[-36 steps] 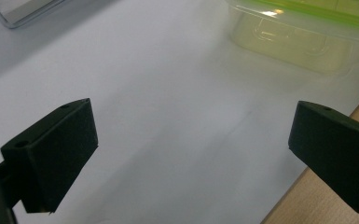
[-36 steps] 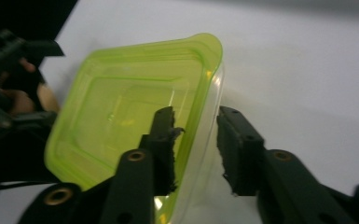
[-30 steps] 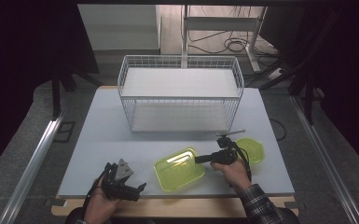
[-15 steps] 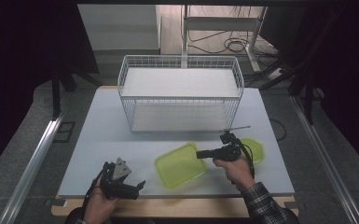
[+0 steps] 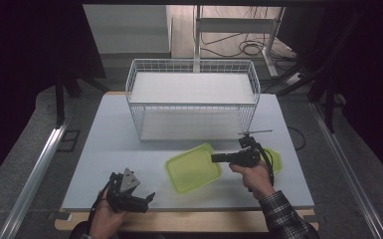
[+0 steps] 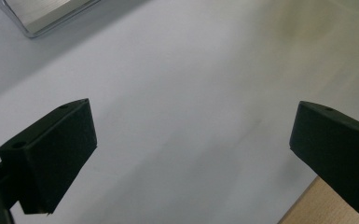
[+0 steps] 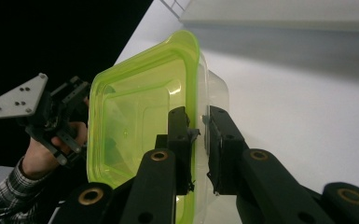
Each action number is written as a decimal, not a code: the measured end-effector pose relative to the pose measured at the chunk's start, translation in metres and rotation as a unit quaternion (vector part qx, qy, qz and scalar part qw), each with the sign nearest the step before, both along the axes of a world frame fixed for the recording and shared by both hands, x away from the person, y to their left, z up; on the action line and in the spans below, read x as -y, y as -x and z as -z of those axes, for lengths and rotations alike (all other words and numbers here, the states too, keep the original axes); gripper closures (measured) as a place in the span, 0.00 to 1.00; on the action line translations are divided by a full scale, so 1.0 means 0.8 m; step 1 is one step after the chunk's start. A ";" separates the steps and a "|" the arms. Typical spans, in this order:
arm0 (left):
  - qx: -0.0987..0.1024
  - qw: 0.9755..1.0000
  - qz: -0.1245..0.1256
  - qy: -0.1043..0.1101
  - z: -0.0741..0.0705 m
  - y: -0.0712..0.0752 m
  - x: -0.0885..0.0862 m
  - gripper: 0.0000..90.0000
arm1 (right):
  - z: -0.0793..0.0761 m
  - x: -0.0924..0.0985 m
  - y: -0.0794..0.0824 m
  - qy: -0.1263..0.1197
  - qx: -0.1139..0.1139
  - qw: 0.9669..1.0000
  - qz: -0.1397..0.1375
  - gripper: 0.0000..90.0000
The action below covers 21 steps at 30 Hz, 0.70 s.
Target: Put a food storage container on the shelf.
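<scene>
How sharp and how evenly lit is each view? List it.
High view: dark surround, table brightly lit and sharp. Left gripper view: fingers soft-edged, tabletop pale, a yellowish blur toward the top right. Right gripper view: green lid glows translucent, black background at left.

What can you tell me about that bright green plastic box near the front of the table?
The green box is a shallow, rectangular container of see-through yellow-green plastic with rounded corners and a raised rim. A clear container seems nested against it. The right gripper pinches its rim at one edge, holding it tilted just over the table, in front of the white wire basket. It looks empty.
</scene>
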<state>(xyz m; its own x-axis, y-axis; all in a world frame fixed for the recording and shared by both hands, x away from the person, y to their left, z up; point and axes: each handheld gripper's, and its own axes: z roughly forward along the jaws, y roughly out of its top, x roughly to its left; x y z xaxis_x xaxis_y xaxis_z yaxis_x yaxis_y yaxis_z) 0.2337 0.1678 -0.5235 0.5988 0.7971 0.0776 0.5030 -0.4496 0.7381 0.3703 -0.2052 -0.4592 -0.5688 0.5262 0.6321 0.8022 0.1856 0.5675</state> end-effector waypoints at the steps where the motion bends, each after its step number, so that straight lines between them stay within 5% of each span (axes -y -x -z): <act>1: 0.001 1.000 0.000 0.000 0.000 0.000 0.000 0.00 | -0.002 0.000 -0.001 -0.002 0.001 1.000 0.001 0.89; 21: -0.021 1.000 0.000 0.015 -0.003 0.001 0.001 0.02 | -0.039 0.004 -0.018 -0.036 0.020 0.999 0.014 0.89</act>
<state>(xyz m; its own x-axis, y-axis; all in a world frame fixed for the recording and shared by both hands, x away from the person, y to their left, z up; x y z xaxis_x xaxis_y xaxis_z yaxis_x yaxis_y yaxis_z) 0.2330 0.1673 -0.5208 0.6006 0.7990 0.0293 0.5334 -0.4277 0.7298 0.3844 -0.2087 -0.4279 -0.5796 0.4968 0.6459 0.7833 0.1209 0.6098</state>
